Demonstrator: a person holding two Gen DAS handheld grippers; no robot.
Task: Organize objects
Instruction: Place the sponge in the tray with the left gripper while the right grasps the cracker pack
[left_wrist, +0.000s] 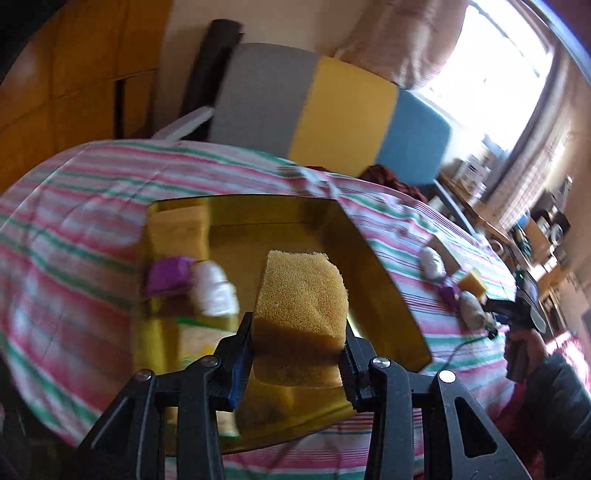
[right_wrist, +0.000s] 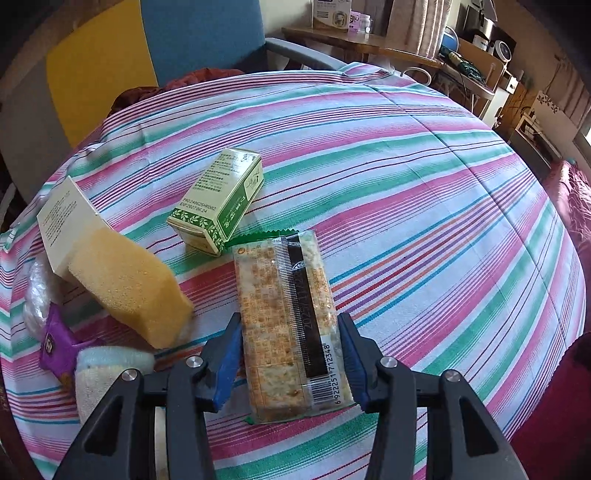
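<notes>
My left gripper is shut on a yellow sponge and holds it above a shiny gold tray on the striped tablecloth. In the tray lie a purple packet, a white bundle and another yellow sponge. In the right wrist view my right gripper points down at a long cracker packet lying flat on the cloth. Its blue pads touch both long edges of the packet.
A green and cream box, a yellow sponge, a white carton, a purple packet and a rolled cloth lie left of the right gripper. A grey, yellow and blue chair back stands behind the round table.
</notes>
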